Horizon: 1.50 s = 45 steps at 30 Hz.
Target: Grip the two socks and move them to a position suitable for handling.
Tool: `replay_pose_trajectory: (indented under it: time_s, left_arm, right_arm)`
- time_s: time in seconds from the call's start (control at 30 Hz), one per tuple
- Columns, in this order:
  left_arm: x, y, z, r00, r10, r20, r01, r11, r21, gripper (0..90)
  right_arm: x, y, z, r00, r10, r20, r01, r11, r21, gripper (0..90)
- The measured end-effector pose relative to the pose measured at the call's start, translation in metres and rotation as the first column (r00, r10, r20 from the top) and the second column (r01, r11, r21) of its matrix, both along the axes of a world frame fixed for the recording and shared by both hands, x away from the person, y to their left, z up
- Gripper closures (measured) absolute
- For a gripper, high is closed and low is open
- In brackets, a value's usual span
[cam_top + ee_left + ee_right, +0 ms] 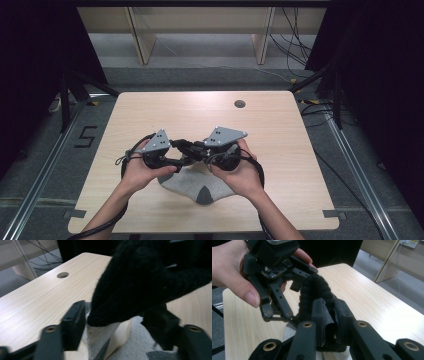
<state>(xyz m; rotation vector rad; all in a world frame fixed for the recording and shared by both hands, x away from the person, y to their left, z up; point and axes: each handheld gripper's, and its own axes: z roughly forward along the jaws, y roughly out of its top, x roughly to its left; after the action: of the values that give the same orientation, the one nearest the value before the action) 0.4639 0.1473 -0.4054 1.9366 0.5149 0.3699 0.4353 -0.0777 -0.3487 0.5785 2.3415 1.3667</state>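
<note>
A black knitted piece (314, 290), perhaps a sock, hangs between my two grippers above the table's near middle. My right gripper (332, 312) is shut on one end of it, the fabric bunched between its close-set jaws. My left gripper (116, 322) faces it with its jaws standing wide on either side of the black knit (140, 282); I see no firm squeeze on it. From above, the left gripper (182, 159) and right gripper (192, 147) meet tip to tip, each in a bare hand. A grey knitted piece (200, 187) with a darker patch lies flat on the table underneath.
The light wooden table (150, 115) has a round cable hole (239, 104) near its far edge. Black curtains flank both sides, and cables run on the floor at the far right. A cable trails from each gripper along the forearms.
</note>
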Motion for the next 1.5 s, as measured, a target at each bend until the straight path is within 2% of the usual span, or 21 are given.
replay_pose_trajectory:
  time_s: [0.17, 0.33, 0.47, 0.53, 0.7, 0.8, 0.93, 1.0, 1.07, 1.13, 1.17, 1.2, 1.3, 1.4, 1.47, 1.5]
  left_arm:
    - [-0.001, -0.001, 0.0, 1.0, -0.007, 0.003, 0.007, 1.0, 0.007, 44.6]
    - [-0.001, -0.003, 0.002, 0.9997, -0.02, 0.015, 0.02, 0.9996, 0.017, 60.1]
    - [-0.001, -0.005, 0.004, 0.9996, -0.026, 0.009, 0.026, 0.9996, 0.008, 72.0]
    - [-0.001, -0.005, 0.006, 0.9998, -0.02, 0.008, 0.02, 0.9996, 0.019, 77.2]
    - [-0.002, -0.009, 0.012, 0.9998, -0.019, 0.0, 0.019, 0.9989, 0.042, 81.0]
    - [-0.001, -0.011, 0.014, 0.9998, -0.012, -0.018, 0.013, 0.9991, 0.04, 81.7]
    - [0.0, -0.011, 0.016, 0.9992, 0.004, -0.04, -0.003, 0.9993, 0.037, 82.1]
    - [0.001, -0.012, 0.016, 0.9989, 0.011, -0.045, -0.009, 0.9993, 0.036, 82.3]
    - [0.002, -0.012, 0.017, 0.9985, 0.024, -0.05, -0.021, 0.999, 0.04, 82.3]
    - [0.004, -0.011, 0.021, 0.9979, 0.041, -0.051, -0.039, 0.9988, 0.031, 82.4]
    - [0.006, -0.01, 0.026, 0.9966, 0.065, -0.051, -0.064, 0.9977, 0.023, 82.4]
    - [0.007, -0.01, 0.028, 0.9959, 0.074, -0.052, -0.073, 0.9972, 0.014, 82.4]
    - [0.01, -0.009, 0.04, 0.9902, 0.126, -0.061, -0.127, 0.9918, -0.015, 82.4]
    - [0.013, -0.009, 0.052, 0.9803, 0.184, -0.071, -0.187, 0.9815, -0.04, 82.4]
    - [0.014, -0.01, 0.059, 0.9747, 0.21, -0.077, -0.214, 0.9755, -0.05, 82.4]
    - [0.014, -0.012, 0.064, 0.9707, 0.225, -0.083, -0.23, 0.9713, -0.058, 82.4]
  right_arm:
    - [0.0, -0.001, 0.001, 1.0, -0.001, -0.004, 0.001, 1.0, -0.002, 80.3]
    - [0.001, -0.003, 0.003, 1.0, 0.001, 0.0, -0.001, 1.0, 0.004, 80.2]
    - [0.001, -0.004, 0.004, 1.0, -0.004, 0.004, 0.004, 0.9999, 0.011, 80.2]
    - [0.002, -0.005, 0.005, 1.0, -0.005, 0.006, 0.005, 0.9999, 0.015, 80.2]
    - [0.003, -0.008, 0.007, 1.0, -0.009, 0.003, 0.009, 0.9997, 0.021, 80.0]
    - [0.004, -0.01, 0.008, 1.0, -0.007, 0.002, 0.007, 0.9998, 0.017, 79.0]
    - [0.006, -0.013, 0.009, 0.9996, -0.025, 0.017, 0.024, 0.999, 0.039, 73.9]
    - [0.006, -0.014, 0.011, 0.9989, -0.038, 0.027, 0.037, 0.998, 0.051, 68.4]
    - [0.005, -0.017, 0.015, 0.9972, -0.06, 0.044, 0.057, 0.9958, 0.073, 59.4]
    - [0.004, -0.02, 0.02, 0.995, -0.079, 0.061, 0.072, 0.9919, 0.105, 54.3]
    - [0.003, -0.022, 0.022, 0.9942, -0.091, 0.057, 0.085, 0.9909, 0.104, 53.1]
    - [0.002, -0.026, 0.025, 0.9897, -0.114, 0.087, 0.104, 0.9881, 0.113, 51.8]
    - [-0.002, -0.03, 0.027, 0.9851, -0.138, 0.102, 0.125, 0.9839, 0.128, 51.6]
    - [-0.008, -0.034, 0.024, 0.9815, -0.155, 0.112, 0.144, 0.9841, 0.105, 53.2]
    - [-0.01, -0.032, 0.02, 0.982, -0.149, 0.116, 0.142, 0.9875, 0.069, 53.4]
    - [-0.011, -0.03, 0.017, 0.9834, -0.151, 0.101, 0.145, 0.9876, 0.061, 53.3]
